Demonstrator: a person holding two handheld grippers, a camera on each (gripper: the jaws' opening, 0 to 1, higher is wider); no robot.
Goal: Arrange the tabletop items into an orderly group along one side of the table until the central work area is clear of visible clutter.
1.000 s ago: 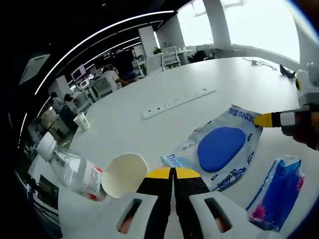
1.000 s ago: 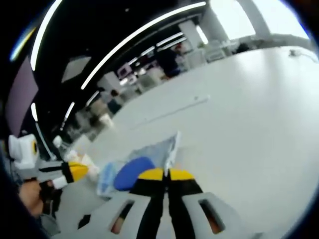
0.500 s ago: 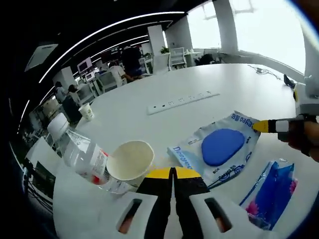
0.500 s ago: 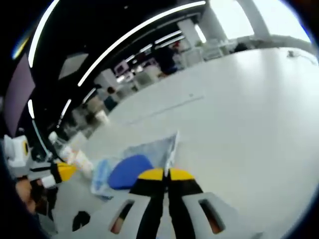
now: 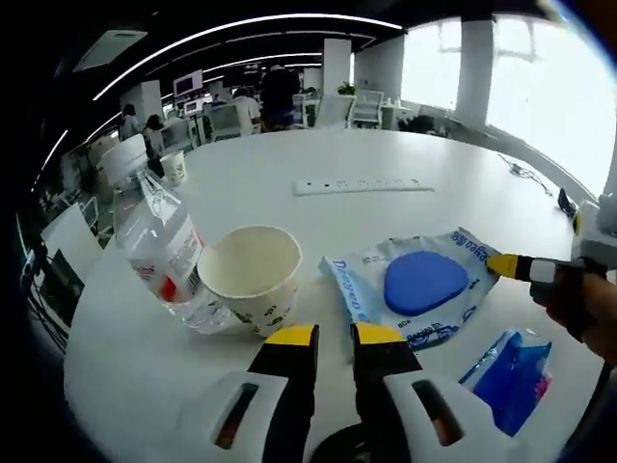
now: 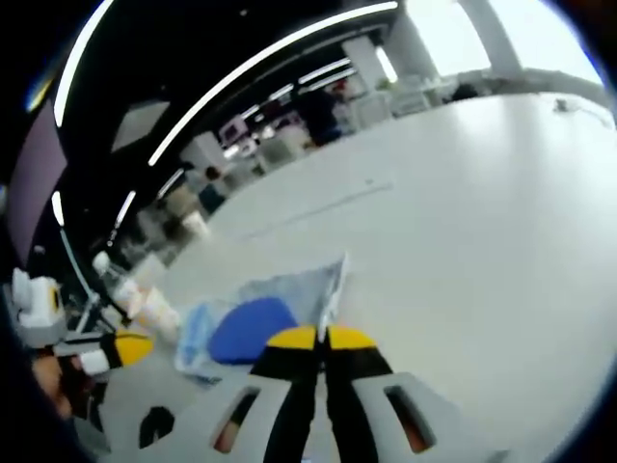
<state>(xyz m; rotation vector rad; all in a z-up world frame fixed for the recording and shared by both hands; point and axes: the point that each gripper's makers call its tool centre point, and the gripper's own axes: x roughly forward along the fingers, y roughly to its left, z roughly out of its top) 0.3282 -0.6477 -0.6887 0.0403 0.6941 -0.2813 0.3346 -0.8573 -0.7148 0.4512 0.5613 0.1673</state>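
Cream paper cup [image 5: 253,280] upright, touching a clear plastic water bottle [image 5: 159,246] lying beside it; flat pale wipes packet with blue oval [image 5: 416,285]; blue crinkled packet [image 5: 509,367] nearby.

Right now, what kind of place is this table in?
Probably an open-plan office: a large white table with a power strip, desks with monitors and people behind, and long ceiling lights.
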